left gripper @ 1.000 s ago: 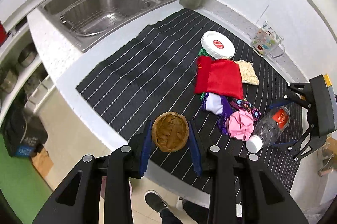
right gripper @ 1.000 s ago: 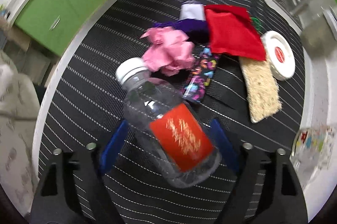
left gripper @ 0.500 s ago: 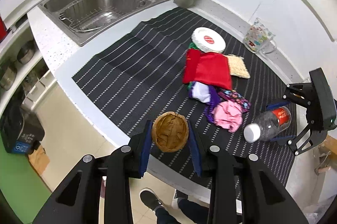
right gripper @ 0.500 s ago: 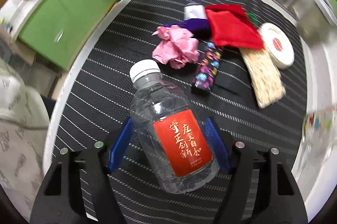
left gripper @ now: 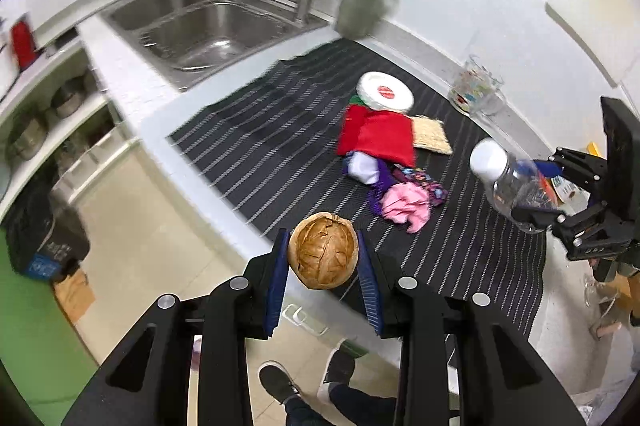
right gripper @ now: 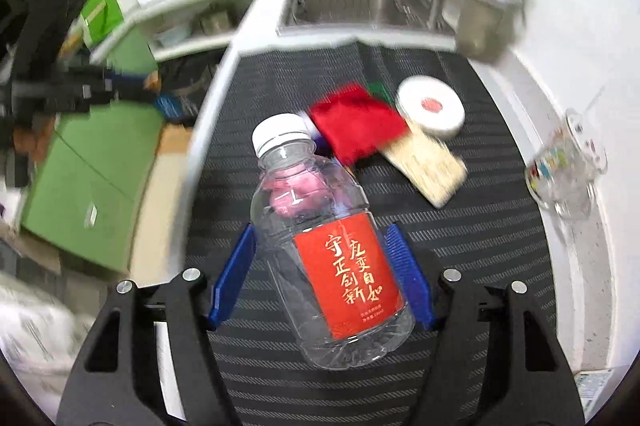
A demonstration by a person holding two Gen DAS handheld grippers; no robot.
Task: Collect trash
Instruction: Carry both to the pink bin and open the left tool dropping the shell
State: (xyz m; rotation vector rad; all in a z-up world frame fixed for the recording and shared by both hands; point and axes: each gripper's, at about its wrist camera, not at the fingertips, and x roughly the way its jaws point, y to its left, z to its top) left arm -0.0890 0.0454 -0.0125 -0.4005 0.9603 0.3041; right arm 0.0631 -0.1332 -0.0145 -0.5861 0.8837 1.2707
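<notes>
Clamping a brown crumpled ball (left gripper: 323,250), the left hand-held gripper (left gripper: 323,272) is hovering over the desk (left gripper: 160,105) edge; the right hand-held gripper (right gripper: 322,276) is gripping a clear bottle (right gripper: 320,246) above the striped mat (right gripper: 480,246).

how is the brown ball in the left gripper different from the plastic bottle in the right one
The brown ball is opaque, crinkled and round; the plastic bottle is clear, smooth and elongated, with a white cap and red label. The ball is small enough for narrow jaws; the bottle needs a wider spread. Shared: each sits between blue pads, lifted off the striped mat.
</notes>
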